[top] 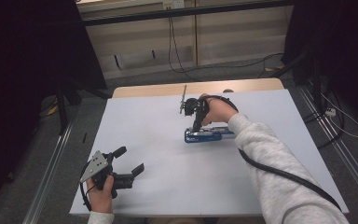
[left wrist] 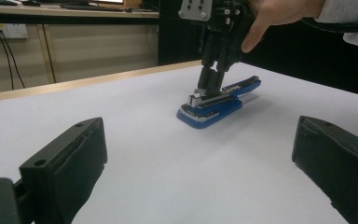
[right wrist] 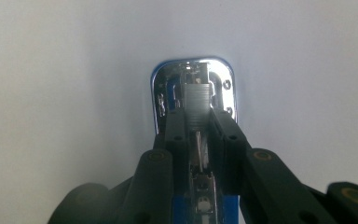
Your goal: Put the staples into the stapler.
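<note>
Stapler (right wrist: 193, 100) parts are seen directly under the right gripper (right wrist: 198, 123), whose narrowed jaws are pinched on either side of the silver staple channel while the blue base lies flat on the white table sheet (right wrist: 51, 93). A grip on the metal magazine appears already made; whether staples have been loaded cannot be told, and lowering the top and letting go are judged still to be done. Nearer the person, well apart from the stapler, the left gripper (top: 127, 161) is held low over the sheet with its jaws spread and nothing between them. Nothing is found in the way on the sheet; beyond the far table edge (top: 196, 87), only a wall and hanging cables (top: 172, 42) are seen.
</note>
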